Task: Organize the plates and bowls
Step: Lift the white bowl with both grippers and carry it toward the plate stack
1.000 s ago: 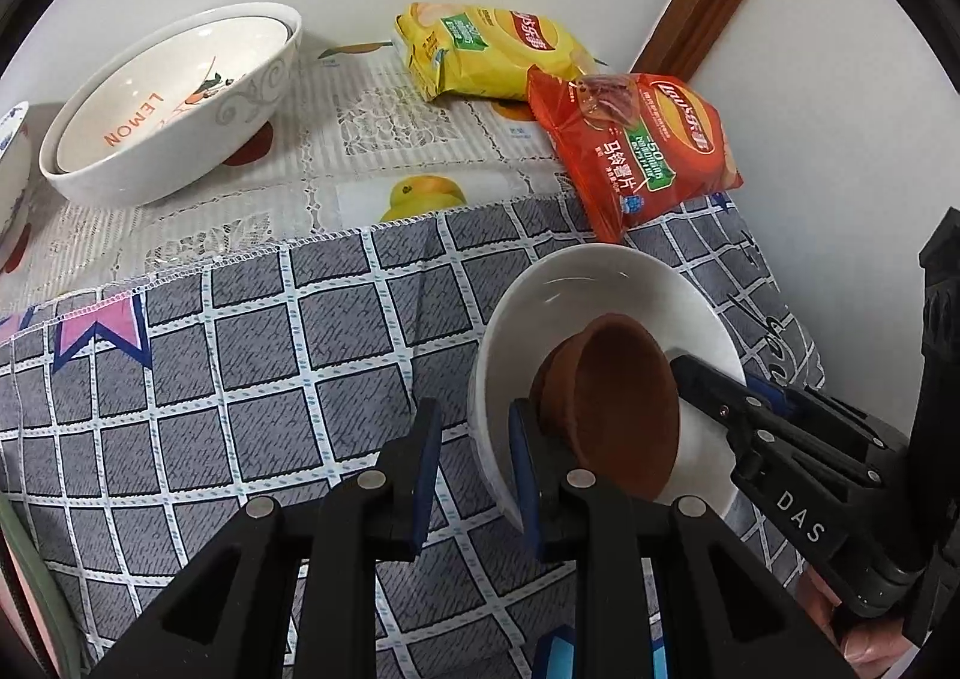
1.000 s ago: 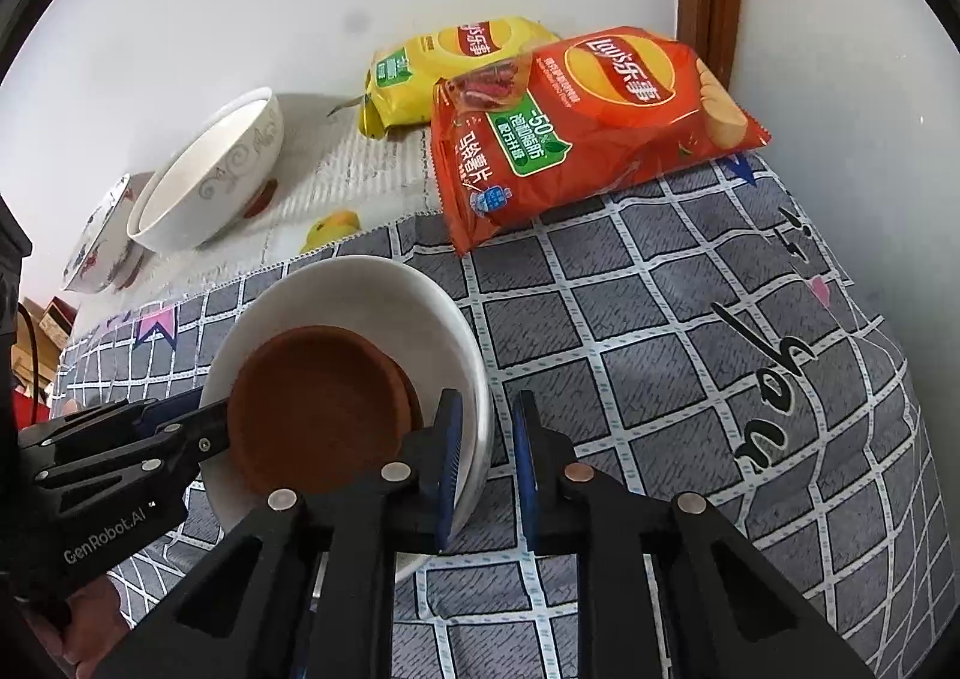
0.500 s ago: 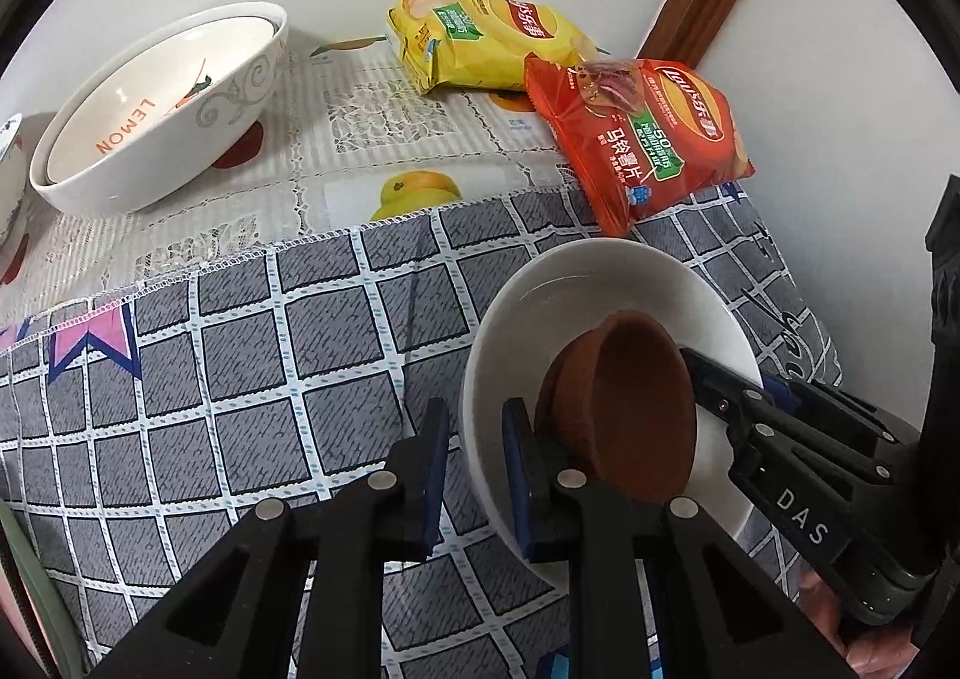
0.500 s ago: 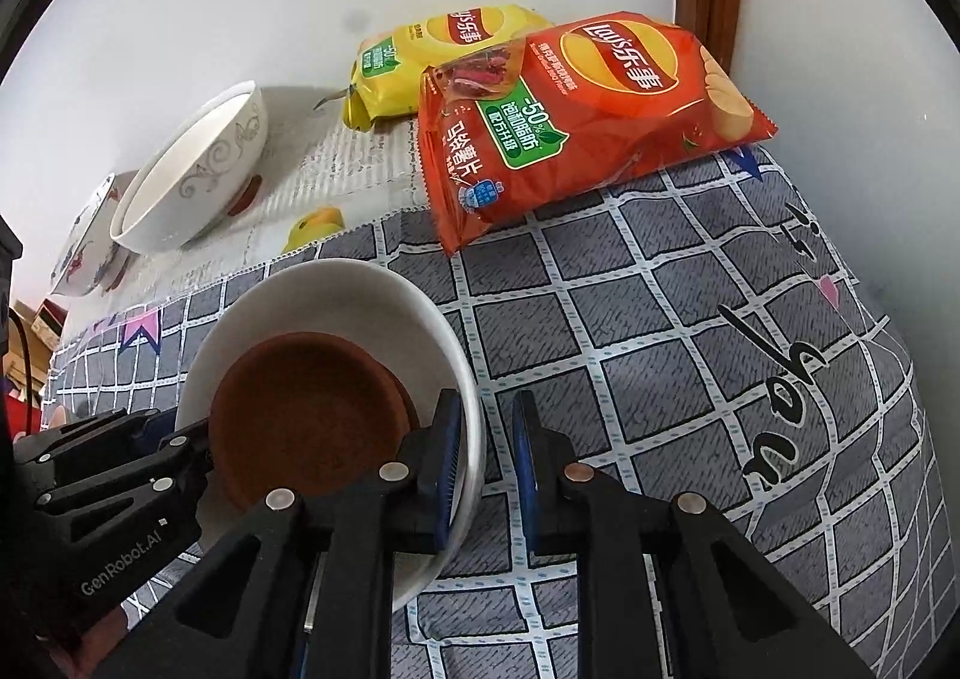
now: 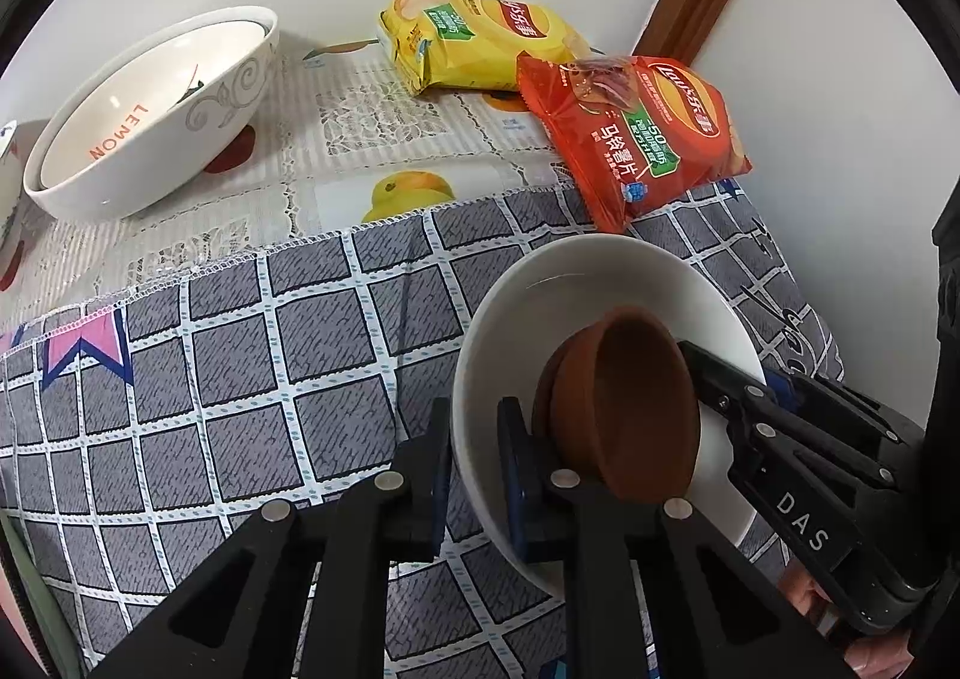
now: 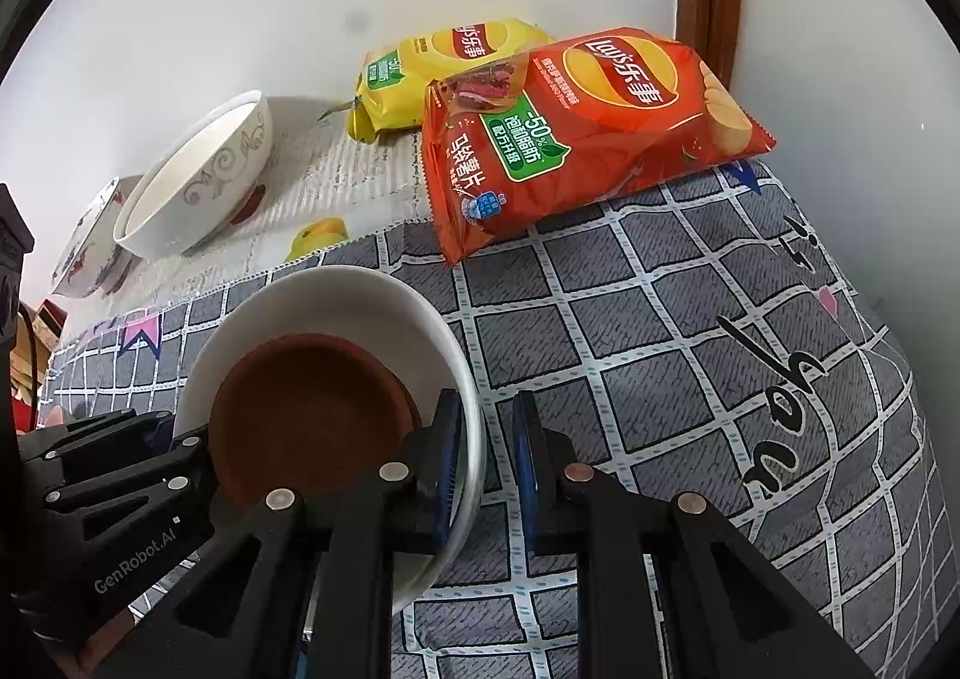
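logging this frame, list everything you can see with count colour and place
white bowl: 1, white, near edge of the grey cloth, rim clamped on both sides
brown bowl: 1, terracotta brown, tilted inside the white bowl
patterned bowls: 2 nested, white with grey swirls, inner one lettered LEMON, far left
red-patterned dish: 1, white with red marks, left of the nested bowls
yellow chip bag: 1, by the back wall
red chip bag: 1, far right, overlapping the yellow bag
checked cloth: 1, grey, front
fruit-print cloth: 1, pale, back
left gripper: 1, black, on the white bowl's left rim
right gripper: 1, black, on its right rim
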Demonstrator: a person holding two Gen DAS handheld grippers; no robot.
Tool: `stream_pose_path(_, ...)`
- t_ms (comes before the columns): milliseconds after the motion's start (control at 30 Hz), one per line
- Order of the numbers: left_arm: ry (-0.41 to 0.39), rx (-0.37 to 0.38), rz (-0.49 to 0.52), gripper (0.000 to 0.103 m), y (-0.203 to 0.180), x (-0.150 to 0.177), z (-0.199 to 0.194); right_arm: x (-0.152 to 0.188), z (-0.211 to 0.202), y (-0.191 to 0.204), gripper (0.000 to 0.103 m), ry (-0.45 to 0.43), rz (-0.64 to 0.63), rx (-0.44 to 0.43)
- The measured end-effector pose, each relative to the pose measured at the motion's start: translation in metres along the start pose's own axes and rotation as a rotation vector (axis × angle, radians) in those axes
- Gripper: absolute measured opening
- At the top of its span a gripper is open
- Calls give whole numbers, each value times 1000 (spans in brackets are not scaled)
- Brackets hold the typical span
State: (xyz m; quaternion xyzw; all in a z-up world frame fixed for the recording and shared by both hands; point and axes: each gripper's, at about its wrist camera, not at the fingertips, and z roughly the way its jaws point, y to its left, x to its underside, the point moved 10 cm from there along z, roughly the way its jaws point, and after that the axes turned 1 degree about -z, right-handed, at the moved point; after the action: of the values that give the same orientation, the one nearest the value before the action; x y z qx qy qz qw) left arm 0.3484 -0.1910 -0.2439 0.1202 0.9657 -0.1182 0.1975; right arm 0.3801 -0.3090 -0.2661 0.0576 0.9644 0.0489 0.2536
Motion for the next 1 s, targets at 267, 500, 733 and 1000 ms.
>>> stream_pose_path(267, -13, -19, -23, 13, 2, -1, -1, -1, 2, 4, 8, 6, 22, -21)
stream_pose_path(500, -5, -32, -40, 11, 4, 3, -2, 2, -2, 3, 8, -4, 49, -8)
stream_pose_path(733, 9, -26, -36, 10, 3, 14, -9, 12, -13, 2, 8, -7, 55, 4)
stream_pose_path(1000, -6, -25, -27, 10, 0, 22, -33, 21, -36, 7, 8, -23, 73, -2)
